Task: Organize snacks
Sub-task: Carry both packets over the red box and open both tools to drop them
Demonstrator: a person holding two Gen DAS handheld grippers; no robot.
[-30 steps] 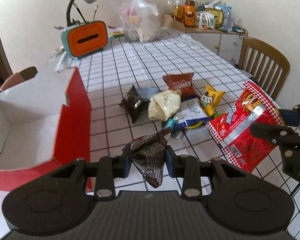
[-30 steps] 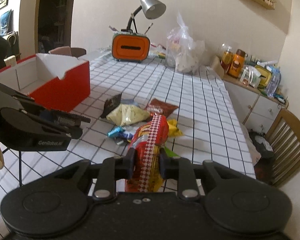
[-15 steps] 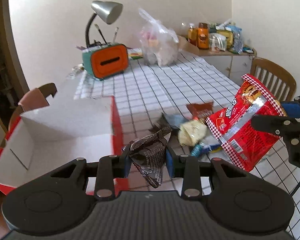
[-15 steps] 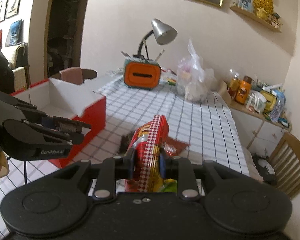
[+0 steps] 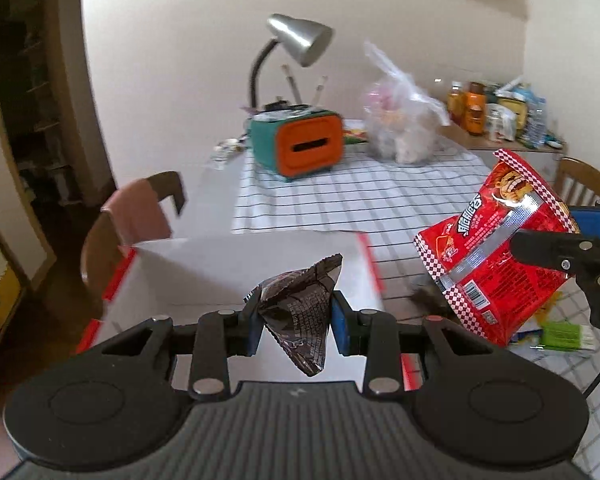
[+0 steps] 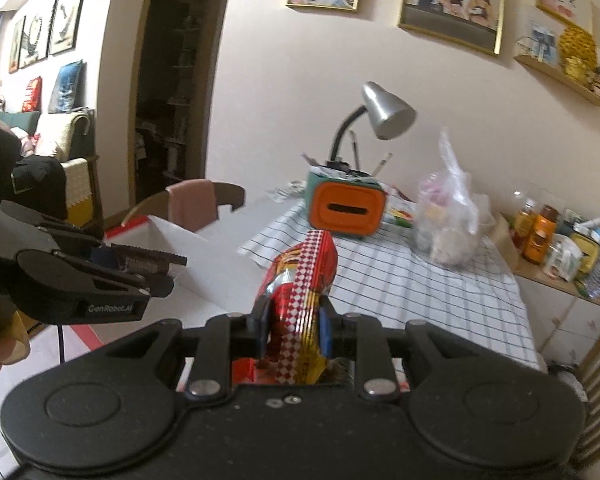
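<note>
While both tools hang above the table, the left gripper (image 5: 294, 322) has its blue-padded fingers (image 5: 339, 322) pinched on a crumpled dark brown foil snack packet (image 5: 298, 314), whose twisted top points up and whose lower tip dangles below the pads. Behind that packet, in the left wrist view, lies the open red cardboard box with a white inside (image 5: 236, 264), its raised white flap filling the middle of the picture; the packet is seen in front of the flap, but whether it is over the box opening cannot be told. To the right, the right gripper (image 6: 293, 330) is clamped tight on a large red crisp bag with a red-and-white chequered border (image 5: 496, 248), gripping it near its bottom edge so that the bag stands up and leans forward, clear of the table. Under and beside that bag a few more snacks remain on the white tablecloth with a black grid (image 5: 340, 200), among them a green-labelled pack (image 5: 564, 336), though they are blurred. Farther back on the cloth stand a teal and orange box-shaped holder with a slot (image 5: 300, 146), a silver desk lamp on a black gooseneck (image 5: 300, 40) and a knotted clear plastic bag of goods (image 5: 400, 120). A wooden chair draped with a pink cloth (image 5: 140, 208) stands at the far left of the table.
</note>
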